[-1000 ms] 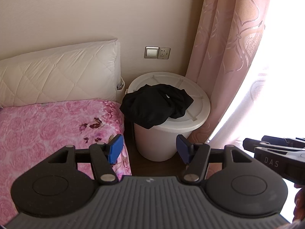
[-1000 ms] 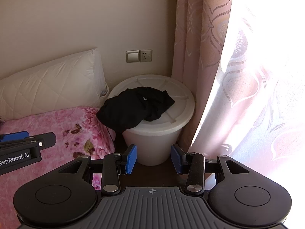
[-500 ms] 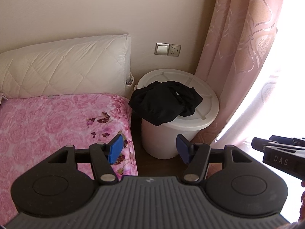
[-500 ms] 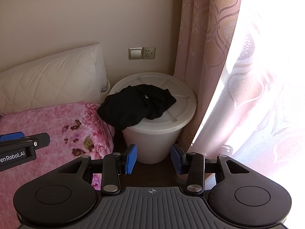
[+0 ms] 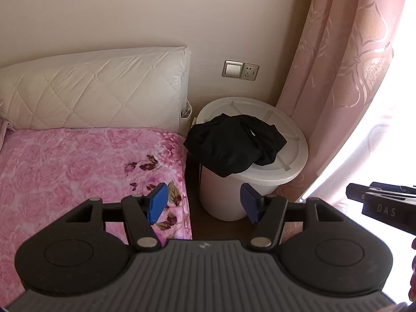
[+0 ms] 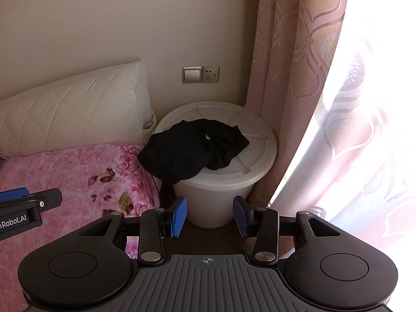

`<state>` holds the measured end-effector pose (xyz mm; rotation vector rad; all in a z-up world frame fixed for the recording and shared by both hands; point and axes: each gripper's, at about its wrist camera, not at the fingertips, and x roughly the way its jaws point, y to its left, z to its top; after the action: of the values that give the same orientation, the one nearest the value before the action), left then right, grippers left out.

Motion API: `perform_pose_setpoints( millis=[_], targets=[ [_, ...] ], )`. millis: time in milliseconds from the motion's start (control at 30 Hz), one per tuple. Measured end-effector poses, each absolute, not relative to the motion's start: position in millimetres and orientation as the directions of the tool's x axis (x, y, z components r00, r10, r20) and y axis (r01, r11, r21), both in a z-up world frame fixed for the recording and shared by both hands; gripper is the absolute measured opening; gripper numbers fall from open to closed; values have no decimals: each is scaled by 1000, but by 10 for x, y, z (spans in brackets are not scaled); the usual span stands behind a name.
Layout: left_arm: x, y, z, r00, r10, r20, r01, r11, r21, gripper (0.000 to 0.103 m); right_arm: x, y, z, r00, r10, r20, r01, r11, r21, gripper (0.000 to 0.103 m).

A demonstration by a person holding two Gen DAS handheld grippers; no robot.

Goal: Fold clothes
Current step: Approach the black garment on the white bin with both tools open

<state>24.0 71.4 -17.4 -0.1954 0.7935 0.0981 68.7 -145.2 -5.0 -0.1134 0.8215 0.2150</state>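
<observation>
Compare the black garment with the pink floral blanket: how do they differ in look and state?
The black garment is plain and dark; the pink floral blanket is bright with a rose print. The garment lies crumpled in a heap on the white bucket lid, one edge drooping over the rim; the blanket is spread flat across the bed. Both are soft fabric, and neither is gripped by any jaws.

The white lidded bin [image 5: 260, 182] stands in a narrow corner, hemmed by the bed [image 5: 91, 161] on one side, the curtain [image 5: 338, 91] on the other and the wall [image 5: 156, 13] behind. Access is open from above and from the front. A strip of floor [image 5: 193, 208] separates bed and bin.
</observation>
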Motion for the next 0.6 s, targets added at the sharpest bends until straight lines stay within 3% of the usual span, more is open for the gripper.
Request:
perform_pose_setpoints(
  millis=[600],
  targets=[
    [1008,778,-398,665,13,-747,-200,966,-161,58,1514,-1435,-207,640,179,-747,-276,961,-6,44]
  ],
)
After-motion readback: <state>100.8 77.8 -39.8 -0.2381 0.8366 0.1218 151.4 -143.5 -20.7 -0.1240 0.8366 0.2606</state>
